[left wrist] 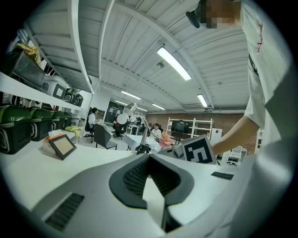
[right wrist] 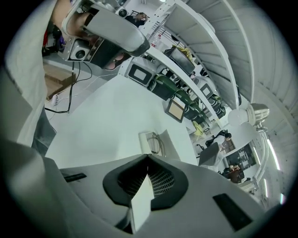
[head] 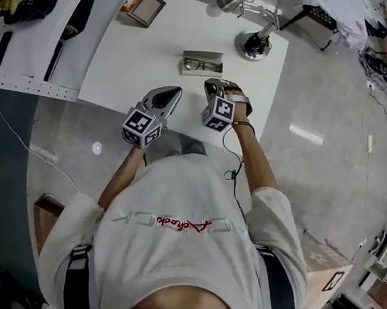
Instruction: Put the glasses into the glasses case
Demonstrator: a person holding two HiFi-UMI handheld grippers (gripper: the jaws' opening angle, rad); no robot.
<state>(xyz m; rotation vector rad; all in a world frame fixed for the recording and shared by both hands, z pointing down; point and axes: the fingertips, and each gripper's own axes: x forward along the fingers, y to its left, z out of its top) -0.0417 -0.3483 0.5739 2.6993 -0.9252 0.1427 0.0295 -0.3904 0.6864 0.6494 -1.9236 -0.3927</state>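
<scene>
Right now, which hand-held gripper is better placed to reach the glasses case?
Likely right. The right hand-held gripper sits closer to the glasses case, which lies ahead of its jaws; the left hand-held gripper is farther off.

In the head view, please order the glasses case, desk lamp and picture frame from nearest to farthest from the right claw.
1. Glasses case, just ahead of the right claw.
2. Desk lamp, far right edge.
3. Picture frame, far left corner.

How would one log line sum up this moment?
glasses: in open glasses case | left hand-held gripper: shut, empty | right hand-held gripper: shut, empty
</scene>
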